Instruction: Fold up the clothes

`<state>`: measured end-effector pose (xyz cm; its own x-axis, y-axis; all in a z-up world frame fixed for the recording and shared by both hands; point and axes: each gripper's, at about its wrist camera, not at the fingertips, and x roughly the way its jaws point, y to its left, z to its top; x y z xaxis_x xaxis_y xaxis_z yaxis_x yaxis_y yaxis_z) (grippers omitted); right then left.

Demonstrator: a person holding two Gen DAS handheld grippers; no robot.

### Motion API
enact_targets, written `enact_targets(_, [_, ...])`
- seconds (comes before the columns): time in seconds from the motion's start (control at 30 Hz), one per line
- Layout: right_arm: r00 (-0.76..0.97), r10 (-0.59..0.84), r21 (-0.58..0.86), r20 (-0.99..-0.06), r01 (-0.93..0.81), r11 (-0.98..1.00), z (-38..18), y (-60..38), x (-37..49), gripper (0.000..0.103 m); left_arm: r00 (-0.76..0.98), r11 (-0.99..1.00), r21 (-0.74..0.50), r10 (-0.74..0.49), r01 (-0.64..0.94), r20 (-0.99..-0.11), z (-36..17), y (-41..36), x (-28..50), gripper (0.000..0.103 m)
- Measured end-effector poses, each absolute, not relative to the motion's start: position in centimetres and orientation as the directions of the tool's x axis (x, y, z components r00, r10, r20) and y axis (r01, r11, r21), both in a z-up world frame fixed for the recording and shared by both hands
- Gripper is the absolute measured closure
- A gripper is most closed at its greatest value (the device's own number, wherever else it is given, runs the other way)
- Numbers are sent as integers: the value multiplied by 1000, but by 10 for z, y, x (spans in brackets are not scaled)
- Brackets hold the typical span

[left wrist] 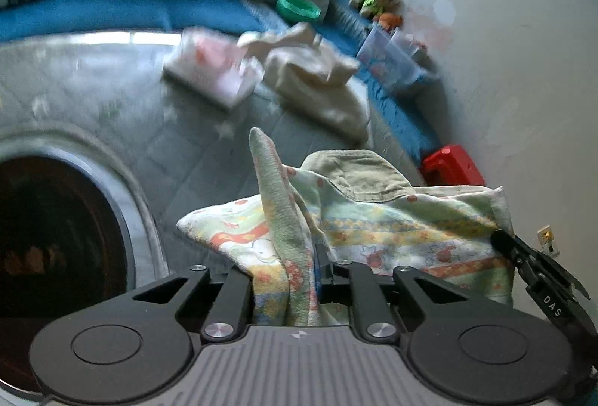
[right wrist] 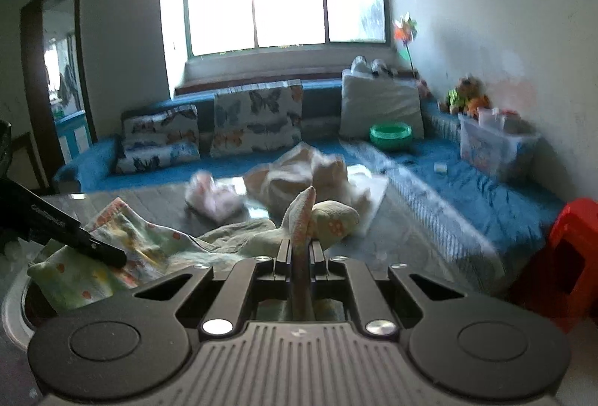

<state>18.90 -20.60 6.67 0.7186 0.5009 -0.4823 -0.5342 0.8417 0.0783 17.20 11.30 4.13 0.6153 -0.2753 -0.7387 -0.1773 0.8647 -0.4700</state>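
Note:
A pale green patterned garment (left wrist: 392,219) with orange prints hangs between my two grippers above the grey table. My left gripper (left wrist: 287,256) is shut on one bunched edge of it, which sticks up between the jaws. My right gripper (right wrist: 299,249) is shut on another edge of the same garment (right wrist: 112,253); it also shows at the right of the left wrist view (left wrist: 502,238). The left gripper shows as a dark bar in the right wrist view (right wrist: 112,256). A folded pink-white garment (left wrist: 213,70) and a crumpled cream garment (left wrist: 321,81) lie further back on the table.
A grey quilted table (left wrist: 93,88) with a dark round opening (left wrist: 56,238) at the left. A blue sofa (right wrist: 467,178) with butterfly cushions (right wrist: 258,118), a green bowl (right wrist: 390,135), a clear box (right wrist: 493,148) and a red stool (right wrist: 560,256) surround it.

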Motion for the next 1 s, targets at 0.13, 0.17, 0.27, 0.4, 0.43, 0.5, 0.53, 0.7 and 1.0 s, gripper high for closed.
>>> enact_targets(0.13, [685, 474, 81, -553, -522, 849, 35, -207, 194, 95, 558, 860, -470, -295, -198, -776, 12, 108, 172, 89])
enact_targets(0.17, [679, 469, 78, -565, -521, 850, 29, -207, 194, 95, 546, 860, -469, -299, -201, -783, 7, 107, 171, 89])
enact_targets(0.27, [671, 450, 77, -590, -507, 858, 15, -212, 195, 95, 523, 866, -453, -290, -212, -801, -4, 105, 168, 83])
enact_targets(0.4, [659, 427, 85, -619, -484, 871, 2, -217, 201, 95, 504, 865, -440, -277, -239, -818, -15, 110, 165, 71])
enact_targets(0.43, [655, 422, 86, -627, -480, 873, -2, -218, 202, 95, 500, 865, -438, -275, -245, -821, -17, 110, 164, 68])
enact_targets(0.5, [646, 411, 87, -643, -472, 877, -9, -219, 206, 94, 506, 867, -438, -273, -240, -818, -18, 110, 162, 64])
enact_targets(0.53, [640, 404, 90, -653, -465, 881, -14, -220, 208, 93, 508, 869, -437, -273, -235, -817, -18, 110, 161, 63])
enact_targets(0.7, [631, 379, 96, -677, -434, 896, -32, -226, 214, 80, 516, 881, -424, -268, -210, -814, -18, 105, 156, 60])
enact_targets(1.0, [626, 358, 54, -693, -450, 892, -37, -229, 208, 67, 528, 914, -348, -194, -209, -827, -13, 113, 143, 45])
